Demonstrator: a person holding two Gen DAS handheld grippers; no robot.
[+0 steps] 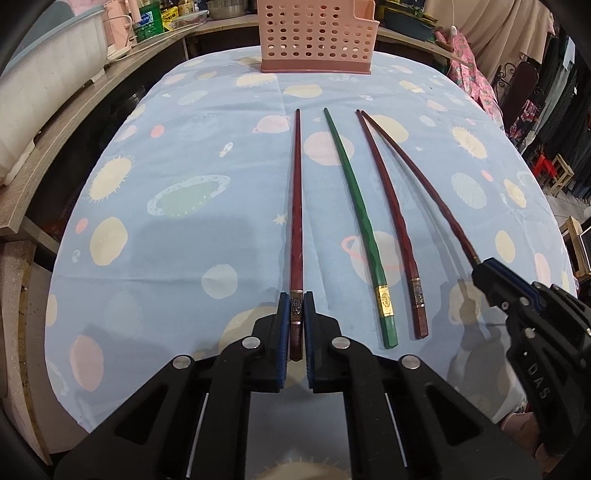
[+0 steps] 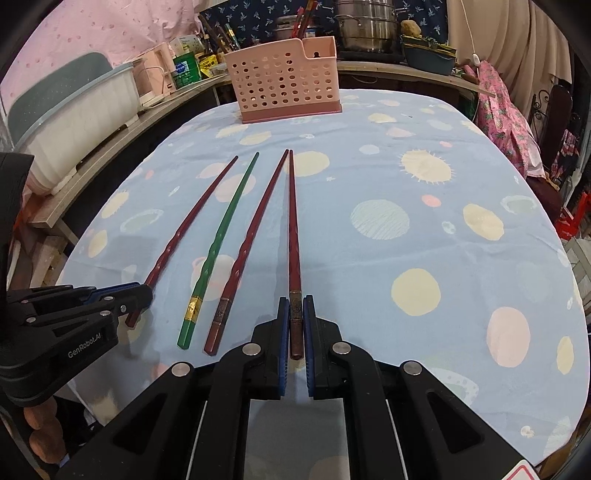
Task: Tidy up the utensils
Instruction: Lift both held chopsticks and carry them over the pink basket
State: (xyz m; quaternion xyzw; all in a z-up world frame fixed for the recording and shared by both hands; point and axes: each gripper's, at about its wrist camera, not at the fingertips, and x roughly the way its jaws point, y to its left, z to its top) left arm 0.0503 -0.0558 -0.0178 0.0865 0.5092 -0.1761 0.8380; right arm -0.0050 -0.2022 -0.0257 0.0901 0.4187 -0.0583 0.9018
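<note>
Dark red lacquer covers three of the four chopsticks laid side by side on the tablecloth (image 1: 177, 258), tips pointing toward a pink perforated utensil holder (image 1: 314, 37) at the far end.

The leftmost red chopstick (image 1: 296, 221) is clamped near its metal-banded butt end by the left gripper (image 1: 296, 299), whose blue pads are pressed against both sides of it. Beside it a green chopstick (image 1: 354, 206) with a gold band is seen lying free, then a middle red chopstick (image 1: 388, 206), also untouched. The rightmost red chopstick (image 2: 293, 229) is pinched in the same way by the right gripper (image 2: 295, 304), jaws narrowed onto its banded section; its tip is found touching or nearly touching the tip of the middle red one.

The clamped butt ends are partly hidden between the pads, so whether either stick is lifted off the cloth cannot be told. The holder's top is cut off in the left wrist view; its contents cannot be made out through the holes. Cluttered shelves, a steel pot (image 2: 365, 26) and a pale dish rack (image 2: 74, 110) are seen around the table, blurred toward the edges.
</note>
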